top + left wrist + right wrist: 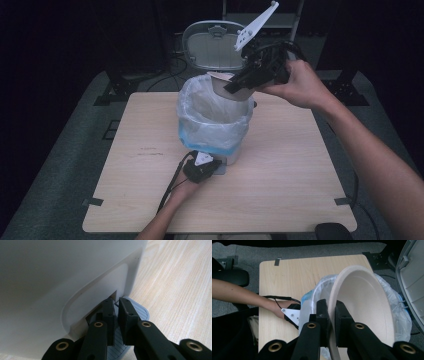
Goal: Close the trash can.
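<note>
Bowl (362,307) disposal is in hand: the right gripper (331,315) is clamped on the paper bowl's rim, holding it tilted above the bag-lined bin (215,122) so it can drop inside. The left gripper (115,311), jaws nearly together with nothing between them, presses down on the grey pedal (140,311) at the bin's base, which keeps the lid (212,45) raised behind.

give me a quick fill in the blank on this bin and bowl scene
1. The right claw pinches the rim of a ____ over the bin.
2. The bin's lid stands ____.
3. The left claw presses the ____ at the bin's foot.
4. The bin is lined with a plastic ____.

Missing words: bowl; open; pedal; bag
</note>
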The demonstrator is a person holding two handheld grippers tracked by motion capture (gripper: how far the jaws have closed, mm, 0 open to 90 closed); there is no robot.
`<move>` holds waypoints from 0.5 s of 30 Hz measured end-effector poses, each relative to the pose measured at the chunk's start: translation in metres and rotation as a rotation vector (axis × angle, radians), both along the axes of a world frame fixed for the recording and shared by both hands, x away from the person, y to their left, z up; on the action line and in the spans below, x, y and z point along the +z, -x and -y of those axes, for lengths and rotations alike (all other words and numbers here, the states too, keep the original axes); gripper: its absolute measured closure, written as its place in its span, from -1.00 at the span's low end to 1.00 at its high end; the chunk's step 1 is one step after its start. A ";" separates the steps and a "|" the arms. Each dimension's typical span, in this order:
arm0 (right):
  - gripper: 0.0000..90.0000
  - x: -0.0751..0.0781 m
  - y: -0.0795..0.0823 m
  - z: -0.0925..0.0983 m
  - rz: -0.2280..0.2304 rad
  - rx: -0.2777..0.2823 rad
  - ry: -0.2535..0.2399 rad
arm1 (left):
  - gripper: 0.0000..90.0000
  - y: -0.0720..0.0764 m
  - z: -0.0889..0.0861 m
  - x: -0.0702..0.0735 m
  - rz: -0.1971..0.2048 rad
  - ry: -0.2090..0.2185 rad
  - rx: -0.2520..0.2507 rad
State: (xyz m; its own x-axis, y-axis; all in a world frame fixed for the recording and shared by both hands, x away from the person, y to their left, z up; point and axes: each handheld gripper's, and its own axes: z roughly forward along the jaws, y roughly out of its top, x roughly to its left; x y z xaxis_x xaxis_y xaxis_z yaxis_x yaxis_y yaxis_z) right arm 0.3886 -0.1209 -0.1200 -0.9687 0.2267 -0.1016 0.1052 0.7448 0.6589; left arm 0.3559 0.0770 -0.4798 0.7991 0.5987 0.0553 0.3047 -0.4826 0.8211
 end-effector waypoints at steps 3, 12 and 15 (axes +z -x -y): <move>0.85 -0.001 -0.004 -0.002 -0.003 0.000 -0.003 | 0.87 0.000 0.000 0.000 -0.003 0.004 -0.002; 0.85 -0.004 -0.013 -0.010 -0.008 0.003 -0.013 | 0.87 -0.001 0.000 0.000 -0.005 0.006 -0.003; 0.85 -0.005 -0.014 -0.013 -0.013 0.002 -0.013 | 0.87 -0.001 0.000 0.000 -0.006 0.007 -0.003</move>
